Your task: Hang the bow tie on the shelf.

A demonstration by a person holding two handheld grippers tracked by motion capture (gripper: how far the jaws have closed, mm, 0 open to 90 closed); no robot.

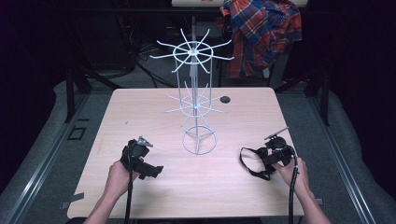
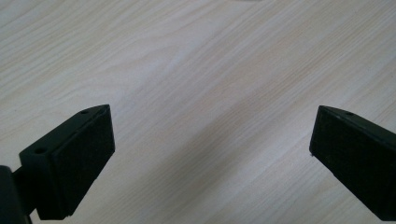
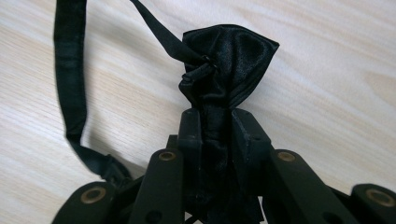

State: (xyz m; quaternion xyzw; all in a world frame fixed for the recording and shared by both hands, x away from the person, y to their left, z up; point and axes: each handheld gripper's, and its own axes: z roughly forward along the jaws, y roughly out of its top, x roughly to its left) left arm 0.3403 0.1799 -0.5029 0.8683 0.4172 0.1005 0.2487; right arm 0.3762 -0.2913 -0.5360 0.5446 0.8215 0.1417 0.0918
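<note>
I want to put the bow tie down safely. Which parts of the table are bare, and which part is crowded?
Bare wood lies between the left claw and the right claw, in front of the white wire rack, and along both far corners of the table. The middle is crowded by the rack. The right claw holds the black bow tie.

Look to the middle of the frame and you find a white wire display rack (image 1: 196, 100) standing upright on the pale wooden table (image 1: 140, 112), its round base ring near the table's centre and two tiers of spokes above it. Just right of the rack, a small dark round hole (image 1: 225, 99) marks the tabletop. At the upper right, beyond the table's far edge, hangs a red and blue plaid shirt (image 1: 261, 32).
</note>
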